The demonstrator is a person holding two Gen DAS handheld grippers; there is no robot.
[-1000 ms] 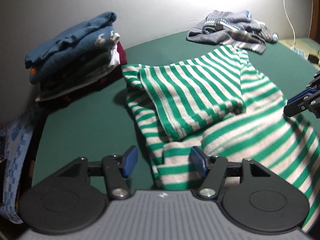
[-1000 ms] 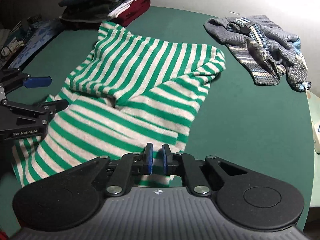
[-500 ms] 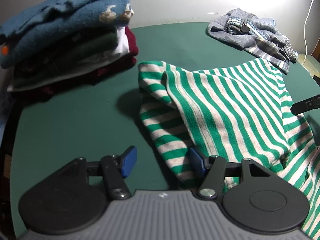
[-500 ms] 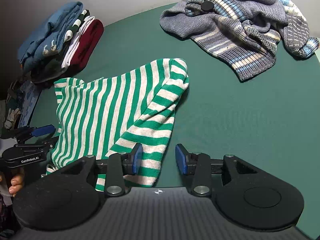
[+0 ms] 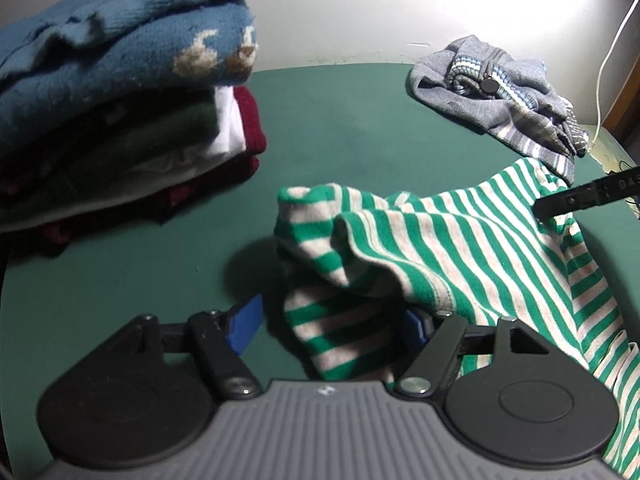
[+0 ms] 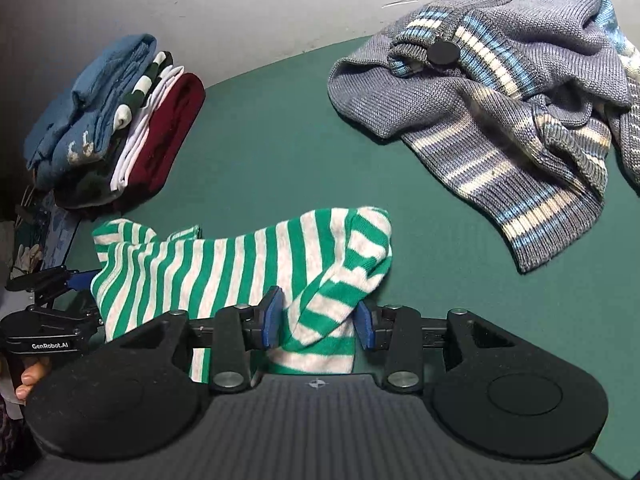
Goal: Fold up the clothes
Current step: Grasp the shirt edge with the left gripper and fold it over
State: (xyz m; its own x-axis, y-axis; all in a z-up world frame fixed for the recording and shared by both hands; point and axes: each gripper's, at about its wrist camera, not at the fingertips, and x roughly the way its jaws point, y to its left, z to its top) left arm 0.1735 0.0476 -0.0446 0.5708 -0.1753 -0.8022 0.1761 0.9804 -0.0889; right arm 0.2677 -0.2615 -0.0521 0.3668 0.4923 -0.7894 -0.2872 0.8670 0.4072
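A green-and-white striped shirt [image 5: 460, 240] lies bunched and folded over on the green table [image 5: 340, 128]. My left gripper [image 5: 328, 324] straddles its left corner. Its jaws are opening, and the cloth sits between the blue pads and hangs over the right one. In the right wrist view the shirt [image 6: 240, 256] stretches leftward, and a folded corner of it stands between the pads of my open right gripper [image 6: 318, 320]. The left gripper [image 6: 86, 296] shows at the shirt's far left end. One right finger [image 5: 580, 196] rests against the shirt's right edge.
A stack of folded clothes [image 5: 120, 100] topped by a blue sweater rises close on the left, and shows as a stack [image 6: 120, 120] at the back left. A crumpled grey striped sweater [image 6: 500, 100] lies at the back right. A white cable [image 5: 612, 40] hangs by the wall. A hand [image 6: 30, 376] holds the left gripper.
Both grippers moved toward the table's far side and the shirt's near part came over with them. The right jaws went from shut to open. The left jaws widened. The folded stack looms nearer.
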